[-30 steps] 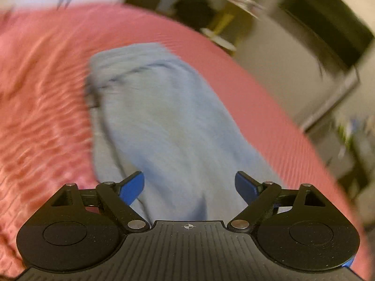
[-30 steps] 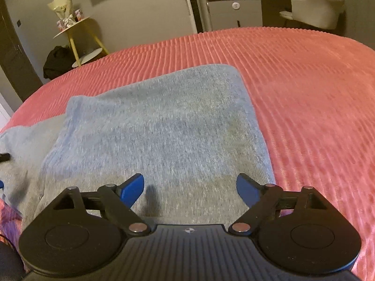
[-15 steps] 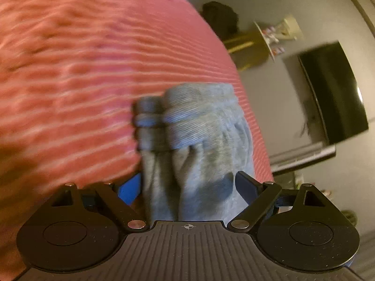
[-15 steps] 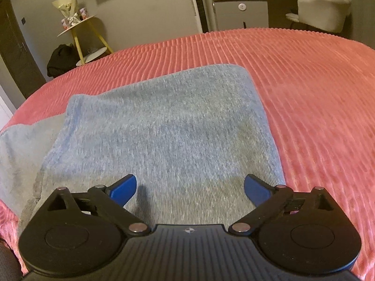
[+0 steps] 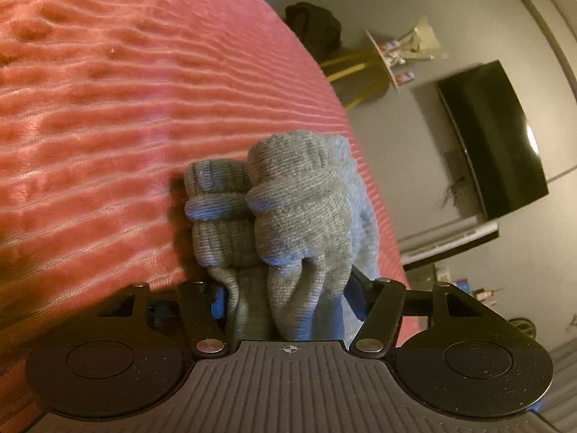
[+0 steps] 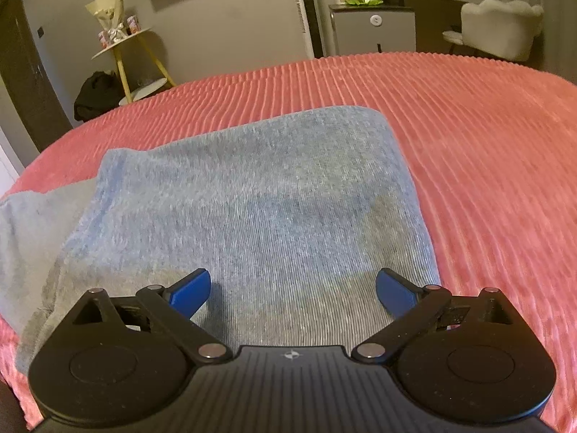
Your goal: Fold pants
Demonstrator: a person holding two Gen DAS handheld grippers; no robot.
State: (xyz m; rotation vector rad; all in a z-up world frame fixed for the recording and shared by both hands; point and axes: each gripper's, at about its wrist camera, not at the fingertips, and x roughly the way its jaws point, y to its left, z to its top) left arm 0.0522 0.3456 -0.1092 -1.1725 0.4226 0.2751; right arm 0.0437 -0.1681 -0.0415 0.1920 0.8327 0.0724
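Note:
The grey-blue knit pants (image 6: 252, 209) lie folded flat on the red ribbed bedspread (image 6: 468, 137) in the right wrist view. My right gripper (image 6: 293, 288) is open and empty, low over the near edge of the folded pants. In the left wrist view my left gripper (image 5: 286, 297) is shut on the bunched ribbed cuffs of the pants (image 5: 288, 209), which stick out past the blue fingers above the bedspread (image 5: 108, 108). The pads are mostly hidden by the cloth.
A yellow-legged side table (image 6: 122, 47) with a bouquet stands past the bed's far left edge, a black bag (image 6: 95, 93) at its foot. A wall TV (image 5: 494, 140), a grey cabinet (image 6: 373, 30) and a white armchair (image 6: 501, 25) stand beyond the bed.
My left gripper swung from over the spread pants to the cuff end and closed on the bunched cuffs. My right gripper stayed open and shifted slightly over the folded pants.

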